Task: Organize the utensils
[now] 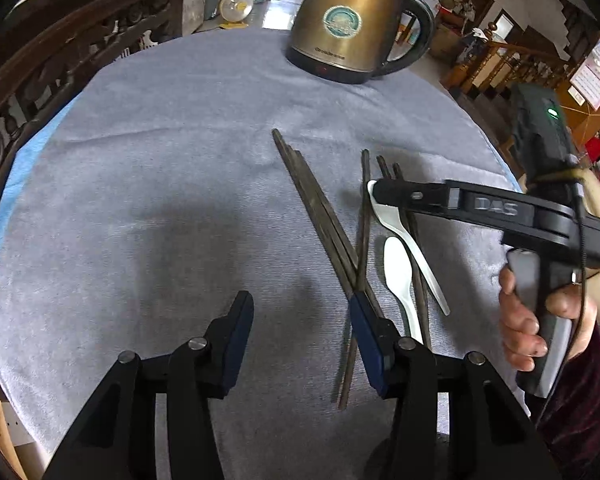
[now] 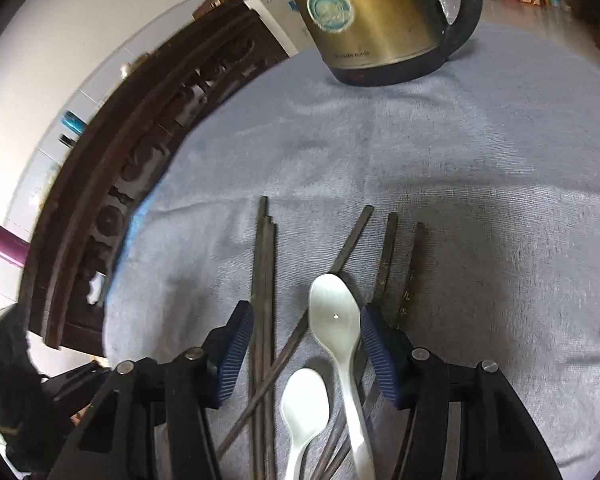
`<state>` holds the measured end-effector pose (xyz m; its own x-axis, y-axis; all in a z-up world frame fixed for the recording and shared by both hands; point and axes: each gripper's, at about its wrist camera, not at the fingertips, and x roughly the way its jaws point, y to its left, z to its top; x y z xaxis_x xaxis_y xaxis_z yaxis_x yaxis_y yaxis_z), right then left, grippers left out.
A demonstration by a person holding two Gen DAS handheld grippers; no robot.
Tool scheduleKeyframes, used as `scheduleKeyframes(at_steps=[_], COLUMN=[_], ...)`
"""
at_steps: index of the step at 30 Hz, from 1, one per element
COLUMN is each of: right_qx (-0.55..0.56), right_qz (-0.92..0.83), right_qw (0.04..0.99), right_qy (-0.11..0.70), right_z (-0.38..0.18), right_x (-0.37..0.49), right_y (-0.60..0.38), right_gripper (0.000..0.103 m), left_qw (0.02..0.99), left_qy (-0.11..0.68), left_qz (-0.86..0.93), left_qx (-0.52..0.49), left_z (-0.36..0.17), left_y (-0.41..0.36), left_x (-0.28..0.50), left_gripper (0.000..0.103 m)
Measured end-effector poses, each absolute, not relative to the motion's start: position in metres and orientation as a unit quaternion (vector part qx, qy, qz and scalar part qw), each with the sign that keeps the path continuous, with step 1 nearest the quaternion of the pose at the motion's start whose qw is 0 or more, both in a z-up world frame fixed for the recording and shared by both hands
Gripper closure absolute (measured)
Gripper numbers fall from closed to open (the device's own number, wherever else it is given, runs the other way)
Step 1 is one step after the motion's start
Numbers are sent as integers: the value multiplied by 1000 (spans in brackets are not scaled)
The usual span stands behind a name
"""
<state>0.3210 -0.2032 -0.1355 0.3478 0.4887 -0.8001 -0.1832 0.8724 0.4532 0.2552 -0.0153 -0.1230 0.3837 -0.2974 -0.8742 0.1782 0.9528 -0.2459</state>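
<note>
White plastic, two spoons lie among dark chopsticks (image 1: 320,216) near the right edge of the grey-blue cloth (image 1: 160,160) that covers the table. The larger spoon (image 2: 336,320) rests across a couple of chopsticks with its bowl toward the far edge; the smaller spoon (image 2: 305,400) lies just beside it, nearer the front edge. A tight bundle of chopsticks runs straight up the cloth to their left, one loose stick crosses under it, and two more lie to the right of the spoons.

By my reading the sorting has barely begun: spoons and sticks are not yet separated. The right gripper (image 2: 306,322) hangs low over the pile with its jaws wide, straddling the larger spoon's bowl and gripping nothing. The next move probably calls for closing on that spoon alone, without snagging the sticks beneath it. The left gripper (image 1: 300,312) is also wide and empty, over bare cloth toward the front edge, its right finger close to the chopstick ends.

A brass-coloured kettle (image 1: 350,20) stands at the far edge. The utensils' near ends are hidden behind the gripper bodies, and whether the right finger touches the spoon cannot be made out.
</note>
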Motion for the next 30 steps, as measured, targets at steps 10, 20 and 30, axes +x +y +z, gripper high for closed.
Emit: scheduleKeyframes(at_steps=[10, 20, 30], right_qx=[115, 176, 224], right_qz=[174, 168, 171], right_qw=[816, 828, 808], right_qy=[539, 505, 517], right_z=[-148, -144, -150], right_x=[323, 302, 291], right_y=[-204, -249, -286], right_gripper=[92, 96, 82], left_qw=[824, 816, 800], left_qy=[541, 538, 550], left_qz=[-161, -209, -239], left_qx=[-47, -27, 15], left_z=[-130, -137, -155], left_y=[-40, -77, -101], left_x=[267, 286, 298], left_gripper=[52, 65, 88])
